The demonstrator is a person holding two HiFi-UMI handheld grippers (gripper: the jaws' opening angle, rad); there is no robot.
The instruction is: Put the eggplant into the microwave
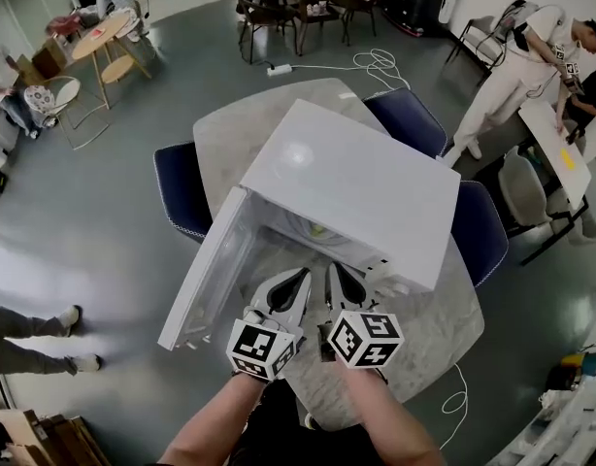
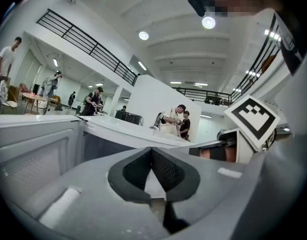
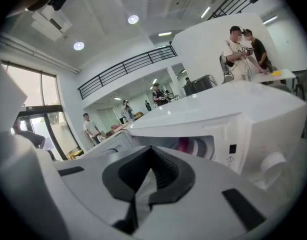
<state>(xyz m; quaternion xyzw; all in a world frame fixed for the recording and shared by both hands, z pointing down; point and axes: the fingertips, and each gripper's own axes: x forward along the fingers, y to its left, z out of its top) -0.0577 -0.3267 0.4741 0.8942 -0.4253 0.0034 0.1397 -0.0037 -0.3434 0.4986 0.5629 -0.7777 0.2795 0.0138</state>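
Observation:
The white microwave (image 1: 361,187) stands on a round marble table (image 1: 220,134) with its door (image 1: 206,280) swung open to the left. In the right gripper view a purple shape, seemingly the eggplant (image 3: 184,145), shows inside the cavity; most of it is hidden. Both grippers hover side by side just in front of the opening. My left gripper (image 1: 303,275) (image 2: 151,151) is shut, its tips touching with nothing between them. My right gripper (image 1: 335,268) (image 3: 150,149) is also shut and empty.
Dark blue chairs (image 1: 182,197) (image 1: 407,119) (image 1: 478,231) ring the table. The open door (image 2: 38,149) stands to the left of my left gripper. A white cable (image 1: 455,396) lies on the floor at the right. People stand farther off.

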